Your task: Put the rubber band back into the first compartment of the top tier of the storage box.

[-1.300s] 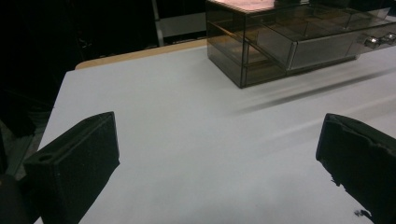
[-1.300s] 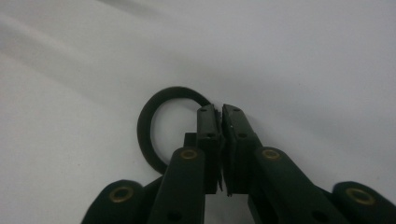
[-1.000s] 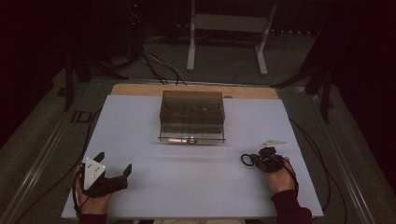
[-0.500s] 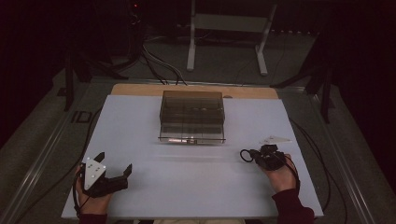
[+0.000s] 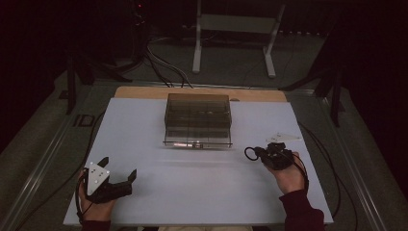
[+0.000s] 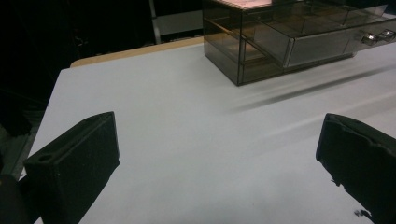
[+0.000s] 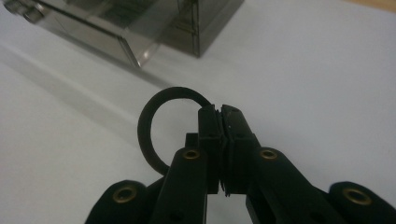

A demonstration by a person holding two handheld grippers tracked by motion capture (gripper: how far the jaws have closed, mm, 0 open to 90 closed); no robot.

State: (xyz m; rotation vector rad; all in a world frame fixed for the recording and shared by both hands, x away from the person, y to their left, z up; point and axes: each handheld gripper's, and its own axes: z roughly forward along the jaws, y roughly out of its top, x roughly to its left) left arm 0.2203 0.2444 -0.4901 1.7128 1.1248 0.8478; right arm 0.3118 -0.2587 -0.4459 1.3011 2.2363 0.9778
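- The right gripper (image 5: 260, 154) has its jaws pressed together on a thin black rubber ring (image 5: 249, 153), pinching it at one edge.
- In the right gripper view the ring (image 7: 161, 128) stands out as an open loop to the left of the clamped jaws, held clear above the white worktop (image 5: 202, 192).
- The ring sits near the right front corner of a smoky transparent plastic drawer box (image 5: 197, 119), well apart from it.
- That box stands mid-worktop towards the far edge; its lower drawer (image 6: 322, 44), with small metal knobs, juts out a little.
- The left gripper (image 5: 118, 175) rests low at the near left corner, jaws spread wide with nothing but bare worktop between them.
- A grey three-cornered plate (image 5: 96, 174) tops the left gripper.
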